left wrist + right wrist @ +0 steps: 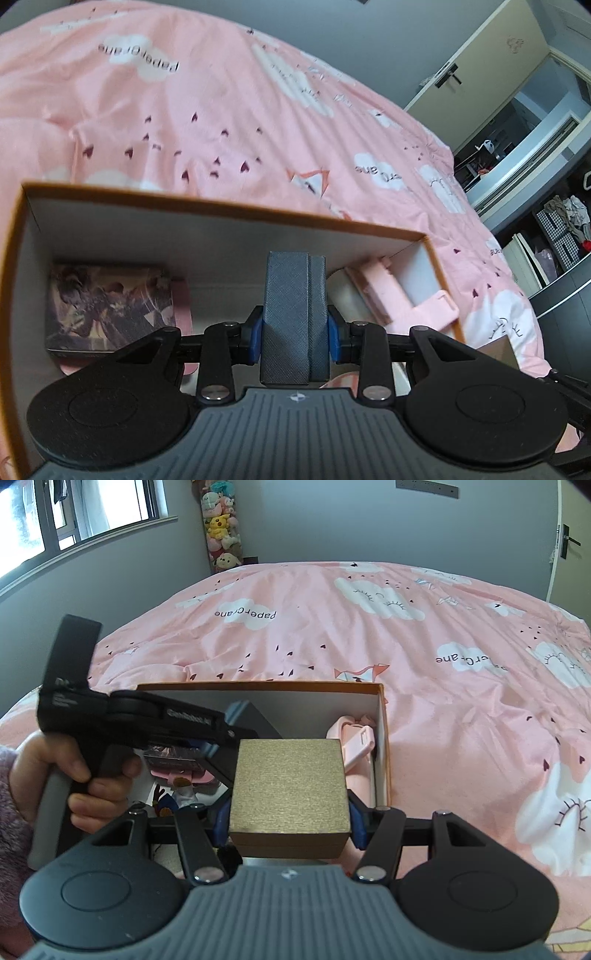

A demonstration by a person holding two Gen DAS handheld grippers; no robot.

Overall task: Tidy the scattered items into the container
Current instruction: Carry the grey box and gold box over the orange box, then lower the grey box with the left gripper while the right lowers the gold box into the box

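My left gripper (pixel 294 332) clamps a grey-blue case (pixel 293 317) over the open orange-rimmed box (pixel 221 216). My right gripper (pixel 290 819) pinches a gold box (pixel 290 794) at the container's near edge. Inside, a patterned card box (pixel 107 306) lies at nine o'clock of the left gripper, a pink holder (pixel 391 291) at two o'clock. A pink duvet (pixel 369 627) spreads beyond.

The left gripper (pixel 294 334) tilts downward, its blue pads (pixel 257 339) clamped on a grey box (pixel 293 317). The right gripper (pixel 290 821) tilts likewise, gripping a gold box (pixel 290 786). A hand (pixel 74 771) in a fuzzy sleeve (pixel 11 812) grips the left handle.
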